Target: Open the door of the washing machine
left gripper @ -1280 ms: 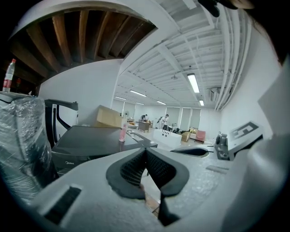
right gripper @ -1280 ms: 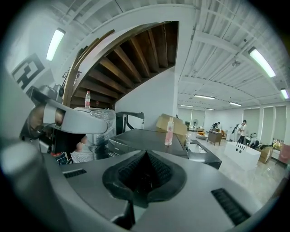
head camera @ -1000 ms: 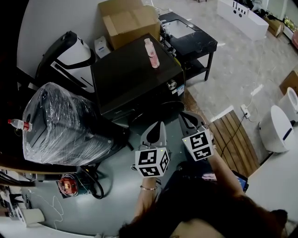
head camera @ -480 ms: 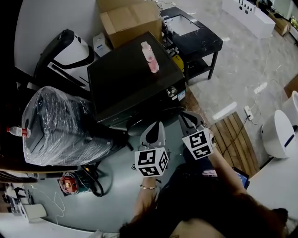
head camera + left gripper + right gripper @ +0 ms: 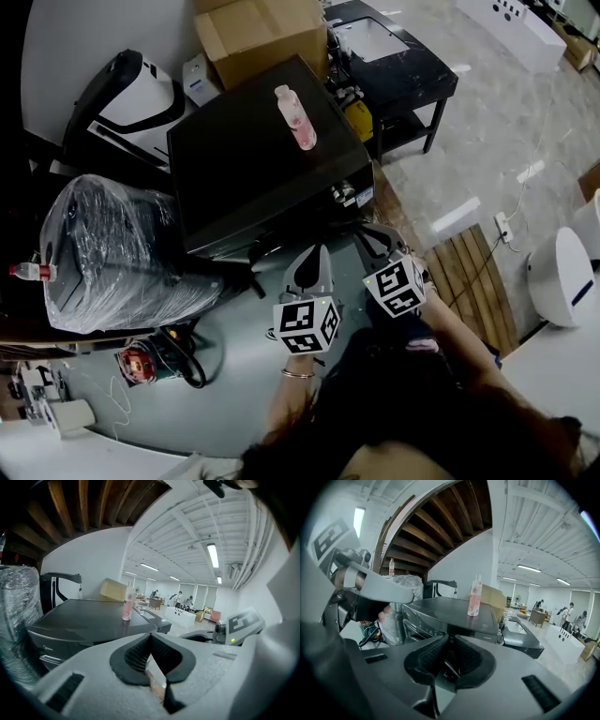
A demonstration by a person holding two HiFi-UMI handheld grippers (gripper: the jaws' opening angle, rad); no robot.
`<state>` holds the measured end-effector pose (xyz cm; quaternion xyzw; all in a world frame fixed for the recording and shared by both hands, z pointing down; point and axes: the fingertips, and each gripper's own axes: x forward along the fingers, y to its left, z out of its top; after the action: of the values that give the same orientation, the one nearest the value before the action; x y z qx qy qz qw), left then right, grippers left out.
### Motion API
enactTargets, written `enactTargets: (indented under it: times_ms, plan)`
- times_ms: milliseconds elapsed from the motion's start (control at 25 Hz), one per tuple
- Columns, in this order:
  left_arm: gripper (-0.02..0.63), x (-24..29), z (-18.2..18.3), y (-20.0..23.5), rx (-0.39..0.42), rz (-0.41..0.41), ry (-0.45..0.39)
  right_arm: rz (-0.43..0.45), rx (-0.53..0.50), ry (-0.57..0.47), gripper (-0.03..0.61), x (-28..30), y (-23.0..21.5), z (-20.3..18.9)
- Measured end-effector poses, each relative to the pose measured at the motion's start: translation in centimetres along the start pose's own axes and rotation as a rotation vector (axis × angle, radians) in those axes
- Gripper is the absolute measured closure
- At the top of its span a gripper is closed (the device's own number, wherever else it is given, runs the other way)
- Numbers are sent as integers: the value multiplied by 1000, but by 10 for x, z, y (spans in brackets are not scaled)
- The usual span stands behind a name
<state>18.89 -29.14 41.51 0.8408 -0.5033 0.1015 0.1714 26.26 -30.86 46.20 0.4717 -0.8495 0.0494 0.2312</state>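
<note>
The black washing machine [image 5: 253, 159] stands ahead of me with a pink bottle [image 5: 292, 117] on its lid. Its front and door are steeply foreshortened in the head view, just beyond the jaws. My left gripper [image 5: 315, 258] is held low before the machine's front, shut with nothing between its pads. My right gripper [image 5: 372, 236] hovers beside it to the right, near the machine's front right corner, also shut and empty. The left gripper view shows the machine [image 5: 84, 620] and the bottle [image 5: 127, 606] over the left gripper [image 5: 151, 637]. The right gripper view shows the machine [image 5: 445, 611] beyond the right gripper [image 5: 450, 639].
A plastic-wrapped appliance [image 5: 122, 248] stands left of the machine, with a red tool [image 5: 136, 364] and cable on the floor below it. A cardboard box [image 5: 258, 33] lies behind, a black low table [image 5: 394, 66] at right. A wooden slat mat [image 5: 469, 272] lies on the floor at right.
The head view has drifted a little, so the machine sits slightly lower and further left. Both grippers keep almost the same pose, shut.
</note>
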Motion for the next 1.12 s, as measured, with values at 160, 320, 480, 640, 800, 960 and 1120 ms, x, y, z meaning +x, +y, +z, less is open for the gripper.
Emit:
enactTargets:
  times_ms: [160, 320, 480, 640, 800, 960, 1120]
  plan:
    - [600, 17, -4, 0, -12, 9, 8, 40, -33, 31, 540, 17, -4, -15]
    - [600, 34, -7, 1, -15, 14, 21, 78, -63, 51, 537, 32, -7, -26]
    - [600, 48, -19, 1, -12, 15, 52, 118, -85, 69, 529, 45, -8, -39]
    - [600, 61, -30, 3, -19, 28, 73, 157, -113, 88, 525, 58, -8, -50]
    - [600, 71, -47, 7, -33, 42, 108, 195, -145, 114, 520, 71, -6, -64]
    - [600, 80, -65, 12, -32, 57, 144, 234, -156, 145, 508, 84, -1, -81]
    - [600, 88, -77, 17, -31, 76, 153, 260, -174, 168, 502, 96, 1, -96]
